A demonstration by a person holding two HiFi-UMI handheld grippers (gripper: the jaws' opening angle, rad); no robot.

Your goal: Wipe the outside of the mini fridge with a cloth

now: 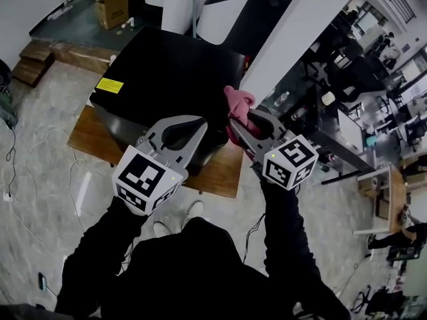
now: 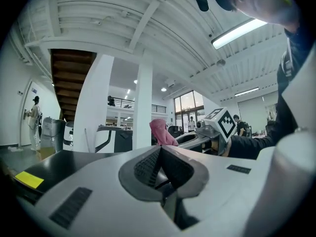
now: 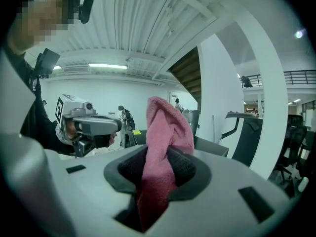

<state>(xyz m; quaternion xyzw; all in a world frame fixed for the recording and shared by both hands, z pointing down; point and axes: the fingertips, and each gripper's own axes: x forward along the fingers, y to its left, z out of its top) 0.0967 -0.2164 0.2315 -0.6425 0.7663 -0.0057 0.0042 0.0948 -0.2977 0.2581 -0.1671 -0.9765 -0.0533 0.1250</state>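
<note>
Nearest to the person, the left gripper [image 1: 199, 123] is held with its jaws closed together and nothing between them, low over the front part of the mini fridge [image 1: 167, 65]. Beside it, the right gripper [image 1: 241, 124] is clamped on a pink cloth [image 3: 165, 127], of which the free end stands up out of the jaws. In the head view the cloth is seen at the right edge of the fridge's black top, and whether it touches the surface cannot be told. The fridge itself is placed on a low wooden table [image 1: 223, 172], just in front of the person. The step in hand is judged to be the bringing of the cloth to the fridge, with the wiping of the outside yet to be done or only begun. For the next move, the cloth must be turned down and pressed flat on the top or a side wall, then drawn across it. A yellow label [image 1: 109, 85] is stuck near the left corner of the top, but its print is too small to be read. On the marker cube [image 1: 147, 179] only black and white squares are shown, no letters. Farther off, a cardboard box [image 1: 112, 9] is seen on the floor, its print unreadable.
</note>
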